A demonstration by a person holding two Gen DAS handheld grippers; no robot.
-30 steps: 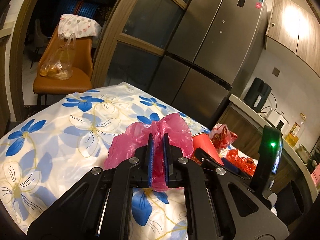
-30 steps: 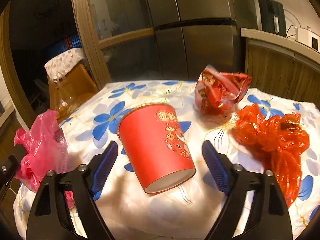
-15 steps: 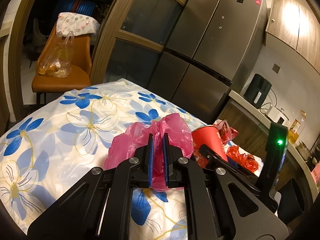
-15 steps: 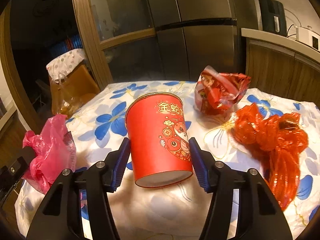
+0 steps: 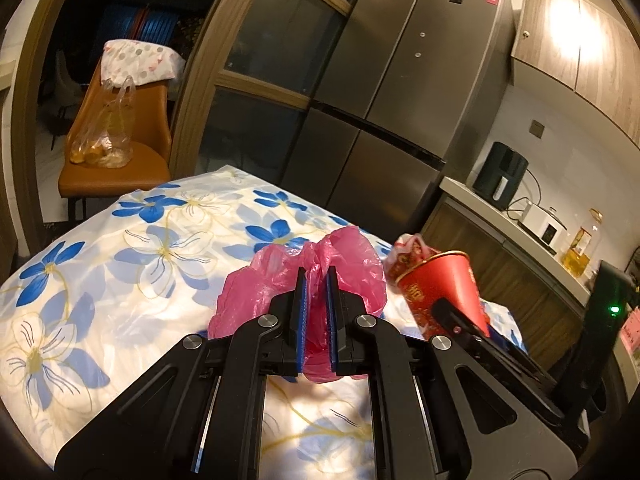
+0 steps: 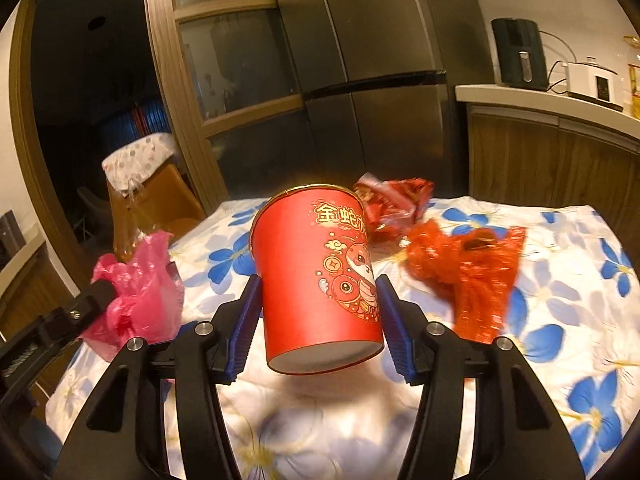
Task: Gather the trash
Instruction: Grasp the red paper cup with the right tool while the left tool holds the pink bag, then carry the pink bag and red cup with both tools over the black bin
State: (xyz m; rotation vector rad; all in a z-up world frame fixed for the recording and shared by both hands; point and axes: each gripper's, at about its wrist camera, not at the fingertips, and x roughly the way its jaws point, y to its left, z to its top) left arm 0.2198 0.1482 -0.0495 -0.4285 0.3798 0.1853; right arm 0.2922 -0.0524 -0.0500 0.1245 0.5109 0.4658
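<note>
My left gripper (image 5: 316,312) is shut on a crumpled pink plastic bag (image 5: 352,264) and holds it above the flowered tablecloth (image 5: 120,264). My right gripper (image 6: 318,320) is shut on a red paper cup (image 6: 316,276) with gold lettering, lifted off the table and nearly upright. The cup also shows in the left wrist view (image 5: 440,292). The pink bag also shows at the left of the right wrist view (image 6: 136,296). A red crumpled wrapper (image 6: 396,200) and an orange-red net bag (image 6: 468,268) lie on the table beyond the cup.
A refrigerator (image 5: 400,92) and a glass-door cabinet (image 5: 256,80) stand behind the table. An orange chair (image 5: 116,136) with a clear plastic bag stands at the left. A counter (image 6: 560,100) with appliances runs along the right.
My right gripper closed on the red cup, turned it from tilted to nearly upright and lifted it off the table. My left gripper kept its hold on the pink bag and rose a little.
</note>
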